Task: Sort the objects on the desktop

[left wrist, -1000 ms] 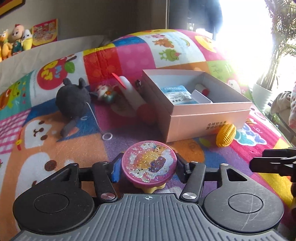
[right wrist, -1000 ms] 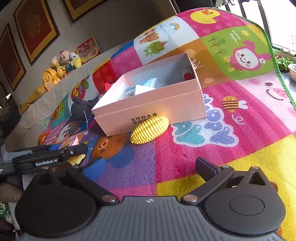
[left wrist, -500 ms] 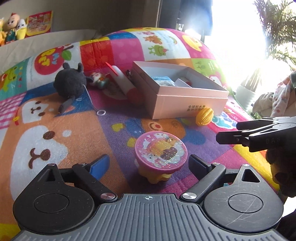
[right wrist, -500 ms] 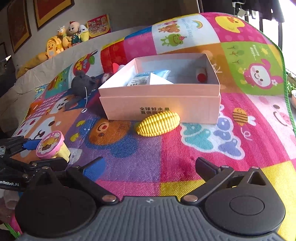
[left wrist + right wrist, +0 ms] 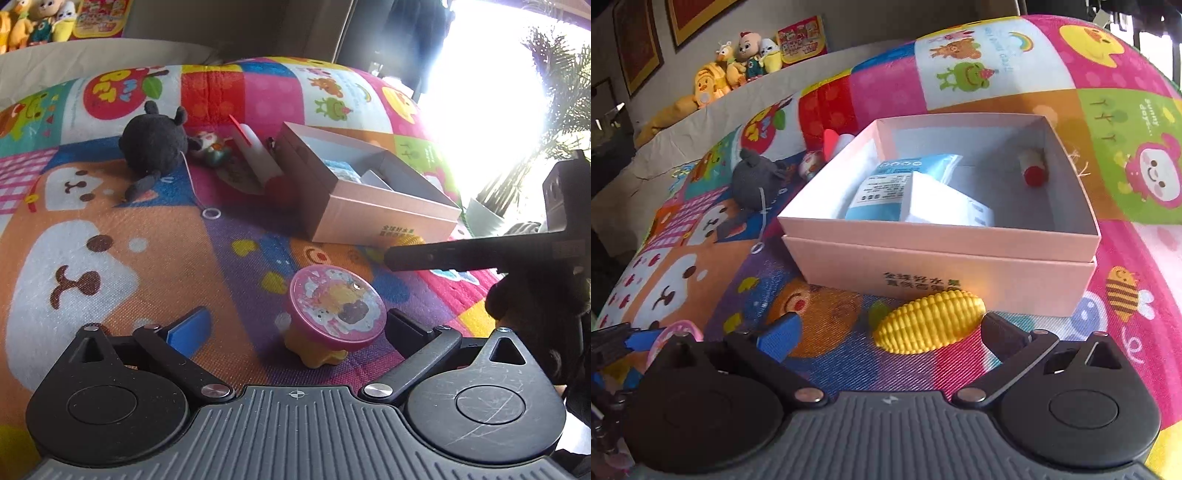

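Corn toy (image 5: 929,320), yellow and ribbed, lies on the play mat (image 5: 1126,110) just in front of the pink box (image 5: 960,273), between the fingers of my right tongs (image 5: 886,328). Those tongs are spread wide; the black right finger (image 5: 1001,328) sits just beside the cob's blunt end, the blue-padded left finger (image 5: 779,332) well off it.

Pink-lidded pot toy (image 5: 338,308) with yellow base stands on the mat between the fingers of my left tongs (image 5: 291,328), also spread wide, nearer the right finger (image 5: 404,330); touching or not, I cannot tell.

Inside the box: blue packet (image 5: 897,184), white carton (image 5: 945,205), small red-capped tube (image 5: 1032,168). Beyond the box, left side: dark plush mouse (image 5: 153,142) with string and ring, small figurine (image 5: 212,146), red-and-white toy (image 5: 255,155).
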A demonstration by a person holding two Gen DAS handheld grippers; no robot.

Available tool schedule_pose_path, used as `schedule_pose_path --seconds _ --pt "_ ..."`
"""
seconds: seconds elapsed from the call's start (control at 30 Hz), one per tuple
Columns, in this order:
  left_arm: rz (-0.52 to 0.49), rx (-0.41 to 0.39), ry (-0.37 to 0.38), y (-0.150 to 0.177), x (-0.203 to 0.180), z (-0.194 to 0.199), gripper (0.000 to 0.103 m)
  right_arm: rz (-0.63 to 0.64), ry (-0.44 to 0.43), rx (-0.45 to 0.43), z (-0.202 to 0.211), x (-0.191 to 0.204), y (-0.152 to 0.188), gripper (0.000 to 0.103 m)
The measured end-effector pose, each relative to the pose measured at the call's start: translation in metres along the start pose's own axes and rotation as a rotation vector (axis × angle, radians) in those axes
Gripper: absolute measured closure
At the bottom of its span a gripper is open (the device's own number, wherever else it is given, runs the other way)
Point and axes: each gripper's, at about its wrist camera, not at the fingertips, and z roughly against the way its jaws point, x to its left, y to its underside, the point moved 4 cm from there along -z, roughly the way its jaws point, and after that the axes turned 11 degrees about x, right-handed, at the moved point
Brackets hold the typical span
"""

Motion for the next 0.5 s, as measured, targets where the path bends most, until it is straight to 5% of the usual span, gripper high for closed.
schedule_pose_path --seconds 0.13,0.3,0.5 --pt "0.001 0.001 0.0 0.0 0.0 0.0 0.0 0.089 -0.027 -0.024 0.015 0.02 0.013 0.001" --pt "0.0 0.001 0.001 0.0 0.0 0.0 0.0 0.16 0.151 -0.065 0.017 0.03 0.014 0.007" --pt "0.007 -0.001 0.005 0.0 0.001 -0.001 0.0 0.025 0.146 0.001 -0.003 0.009 0.001 0.008"
